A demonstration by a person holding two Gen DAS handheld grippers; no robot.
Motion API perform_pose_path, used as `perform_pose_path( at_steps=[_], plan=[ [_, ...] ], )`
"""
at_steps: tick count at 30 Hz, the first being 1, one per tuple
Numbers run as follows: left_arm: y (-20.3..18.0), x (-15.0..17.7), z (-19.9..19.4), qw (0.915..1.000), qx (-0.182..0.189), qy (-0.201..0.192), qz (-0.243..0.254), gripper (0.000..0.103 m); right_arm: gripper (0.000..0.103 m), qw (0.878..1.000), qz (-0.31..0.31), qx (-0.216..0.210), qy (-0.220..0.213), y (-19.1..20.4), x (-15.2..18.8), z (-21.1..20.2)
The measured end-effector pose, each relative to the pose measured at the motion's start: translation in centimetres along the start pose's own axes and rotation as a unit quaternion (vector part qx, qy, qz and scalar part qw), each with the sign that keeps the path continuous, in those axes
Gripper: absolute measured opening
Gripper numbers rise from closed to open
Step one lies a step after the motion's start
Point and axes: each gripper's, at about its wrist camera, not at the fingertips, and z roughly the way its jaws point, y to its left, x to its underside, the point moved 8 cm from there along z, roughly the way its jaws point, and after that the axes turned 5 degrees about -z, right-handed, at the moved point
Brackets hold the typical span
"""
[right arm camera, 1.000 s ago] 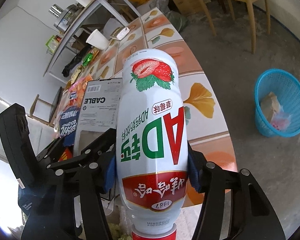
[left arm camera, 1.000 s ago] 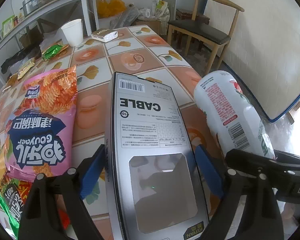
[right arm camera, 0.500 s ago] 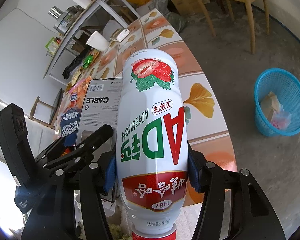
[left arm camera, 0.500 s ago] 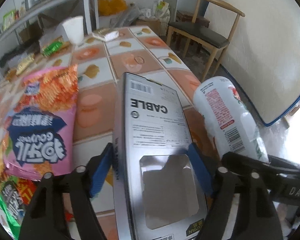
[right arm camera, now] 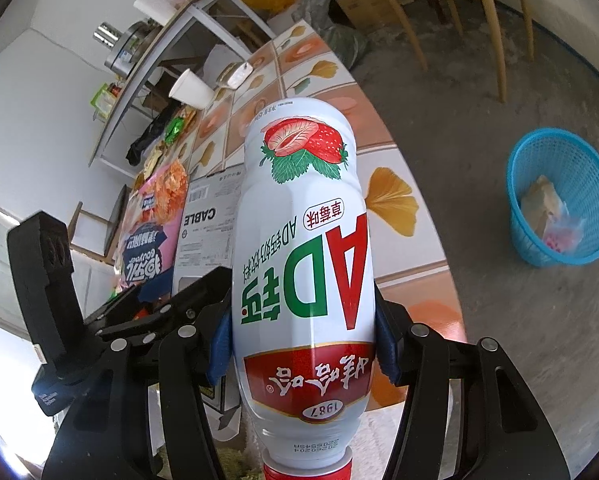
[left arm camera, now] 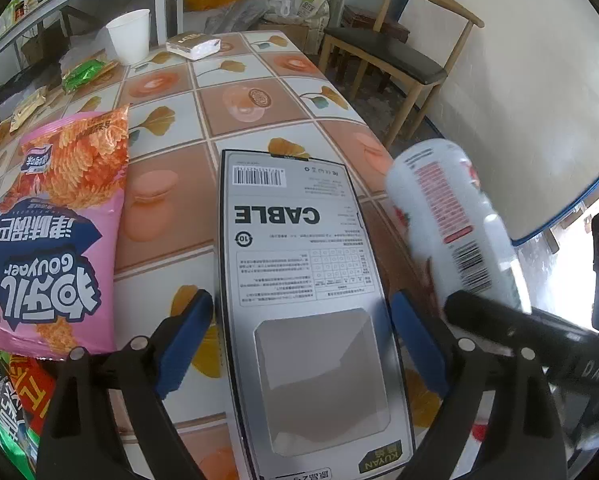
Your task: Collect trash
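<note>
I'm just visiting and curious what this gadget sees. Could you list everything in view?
Table: one, orange-and-white tiled, under everything.
Cable box: one, grey, on the table.
Snack bag: one, pink, left of the box.
Paper cup: one, white, table's far end.
Bottle: one, white with strawberry, in right gripper.
Basket: one, blue, on floor, trash inside.
Chair: one, wooden, beyond the table.
Left gripper: black, jaws just opened further, box between them.
Right gripper: black, shut on bottle.
</note>
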Motion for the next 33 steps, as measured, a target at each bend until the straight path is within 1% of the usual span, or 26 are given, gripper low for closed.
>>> perform_pose_path(
  at_steps=[3, 8, 9, 12, 13, 20, 33],
  plan=[
    [-0.1, 0.1, 0.2, 1.0, -0.004, 0.0, 0.004, 0.091, 0.054, 1.0, 0.009, -0.001, -0.004, -0.6, 0.0, -0.4],
    [-0.6, 0.1, 0.6, 0.9998, -0.013, 0.002, 0.017, 0.092, 0.054, 1.0, 0.014, -0.003, -0.002, -0.8, 0.3, -0.3],
    [-0.6, 0.4, 1.1, 0.9992, -0.028, 0.013, 0.026, 0.092, 0.054, 1.0, 0.015, -0.003, -0.001, -0.8, 0.4, -0.2],
    [-0.9, 0.8, 1.5, 0.9966, -0.057, 0.005, 0.059, 0.092, 0.054, 1.0, 0.016, -0.005, -0.002, -0.9, 0.4, -0.3],
    [-0.9, 0.9, 1.5, 0.9965, -0.058, 0.002, 0.06, 0.092, 0.054, 1.0, 0.016, -0.005, -0.002, -0.9, 0.4, -0.3],
    [-0.4, 0.7, 0.9, 0.998, -0.047, -0.006, 0.041, 0.09, 0.054, 1.0, 0.016, -0.004, -0.005, -1.1, 0.2, -0.6],
    [-0.6, 0.0, -1.5, 0.9966, -0.052, -0.046, 0.045, 0.087, 0.054, 1.0, 0.01, -0.007, -0.013, -0.7, 0.3, -0.9]
  ],
)
